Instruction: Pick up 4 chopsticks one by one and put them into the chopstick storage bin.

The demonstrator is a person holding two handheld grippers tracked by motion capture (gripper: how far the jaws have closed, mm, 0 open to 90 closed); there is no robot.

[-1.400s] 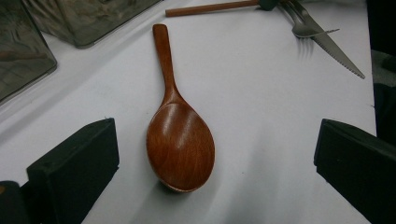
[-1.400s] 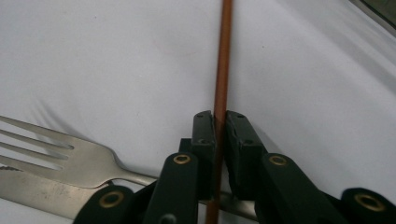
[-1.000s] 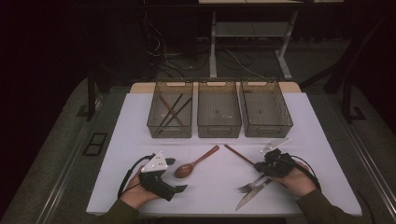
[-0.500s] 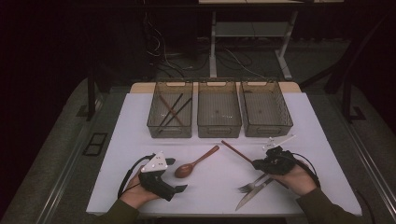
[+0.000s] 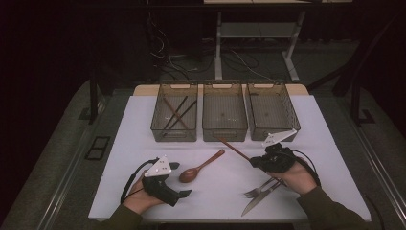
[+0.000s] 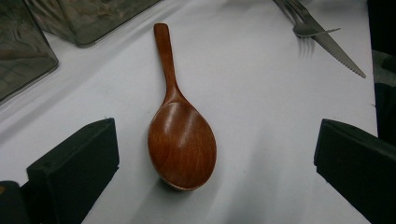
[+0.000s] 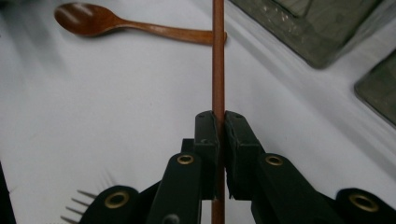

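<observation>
My right gripper [image 7: 221, 116] [image 5: 253, 163] is shut on a brown wooden chopstick [image 7: 217, 60] [image 5: 232, 147], which sticks out past its jaws, lifted off the white table toward the bins. A wooden spoon [image 5: 200, 167] [image 6: 180, 133] lies flat mid-table, bowl nearest my left gripper [image 5: 179, 179]. That gripper rests low on the table, its wide-apart jaws on either side of the spoon's bowl without touching it. A metal fork [image 5: 258, 189] and a serrated knife [image 5: 258, 199] lie crossed under the right hand. Other chopsticks [image 5: 176, 114] lie in the left bin [image 5: 174, 136].
Three clear plastic bins stand in a row at the table's far side: the left one, the middle bin [image 5: 225, 134] and the right bin [image 5: 273, 132]. The white tabletop [image 5: 143, 143] ends close in front of both hands. Dark floor and desk legs lie beyond.
The right gripper has risen and shifted toward the bins with the chopstick, lifting it off the table. The left gripper and the spoon have stayed put.
</observation>
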